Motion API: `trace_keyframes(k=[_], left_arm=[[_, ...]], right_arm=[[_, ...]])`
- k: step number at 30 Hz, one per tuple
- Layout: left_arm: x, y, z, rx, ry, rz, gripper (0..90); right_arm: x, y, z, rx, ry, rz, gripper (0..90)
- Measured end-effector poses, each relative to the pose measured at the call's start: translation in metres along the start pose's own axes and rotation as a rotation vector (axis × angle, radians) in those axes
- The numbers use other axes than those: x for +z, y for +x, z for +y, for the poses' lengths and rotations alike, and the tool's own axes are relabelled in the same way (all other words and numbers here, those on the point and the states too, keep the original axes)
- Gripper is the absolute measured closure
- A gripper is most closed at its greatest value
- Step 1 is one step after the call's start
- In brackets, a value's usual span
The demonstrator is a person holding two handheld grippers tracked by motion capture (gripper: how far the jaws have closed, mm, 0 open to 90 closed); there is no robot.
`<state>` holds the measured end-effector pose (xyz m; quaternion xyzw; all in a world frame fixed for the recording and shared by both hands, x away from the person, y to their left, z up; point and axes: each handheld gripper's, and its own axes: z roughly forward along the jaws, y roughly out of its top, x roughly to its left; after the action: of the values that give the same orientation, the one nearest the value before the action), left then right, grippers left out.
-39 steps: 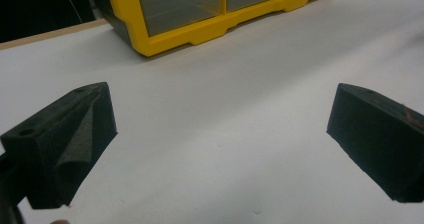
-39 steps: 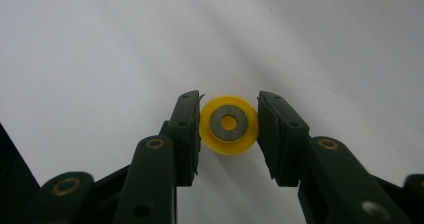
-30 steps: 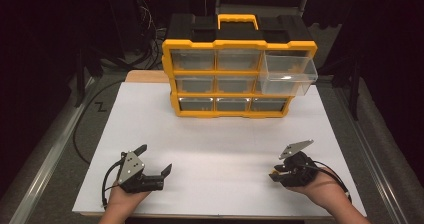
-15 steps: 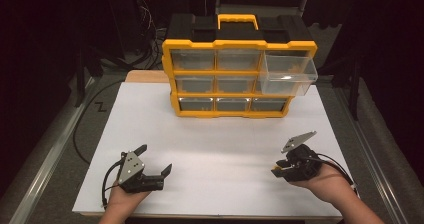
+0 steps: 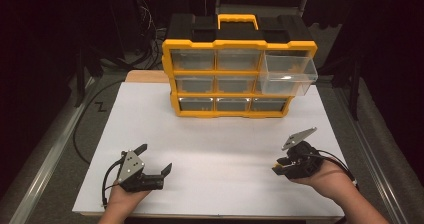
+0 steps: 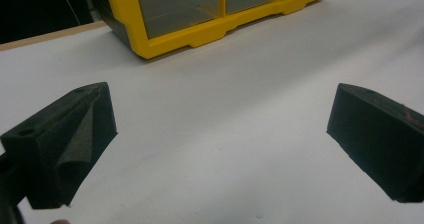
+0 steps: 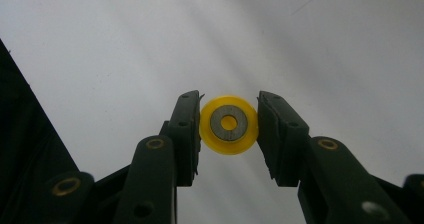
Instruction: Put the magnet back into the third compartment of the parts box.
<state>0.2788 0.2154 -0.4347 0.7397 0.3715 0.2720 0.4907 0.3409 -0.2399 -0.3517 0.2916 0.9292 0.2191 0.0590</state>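
Right gripper jaws apparently pinch a yellow disc; left gripper jaws gape, empty.

Three cameras: one fixed overhead, one riding on each of your grippers.

From the high view you look forward and down on the white table, with the yellow drawer cabinet at 12 o'clock. Your left gripper view sits low and close over that same white table, facing the yellow drawer cabinet at 12 o'clock. Your right gripper view points steeply down, very near the white table.
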Motion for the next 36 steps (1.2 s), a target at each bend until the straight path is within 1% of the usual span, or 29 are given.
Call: trace_keyframes(k=[8,20,32,36], left_arm=[[0.000,-0.001,0.000,0.004,0.002,0.003,0.6],[0.001,-0.001,0.000,0.006,0.002,0.001,0.6],[0.001,-0.001,0.000,0.003,0.000,0.000,0.6],[0.000,-0.001,0.000,0.004,0.000,0.000,0.6]], right_arm=[[-0.012,-0.001,0.004,-0.022,-0.006,0.010,65.1],[-0.040,-0.001,0.017,-0.055,-0.009,-0.020,65.1],[-0.060,-0.001,0.036,-0.083,0.008,-0.034,65.1],[-0.068,-0.002,0.041,-0.083,0.008,-0.043,65.0]])
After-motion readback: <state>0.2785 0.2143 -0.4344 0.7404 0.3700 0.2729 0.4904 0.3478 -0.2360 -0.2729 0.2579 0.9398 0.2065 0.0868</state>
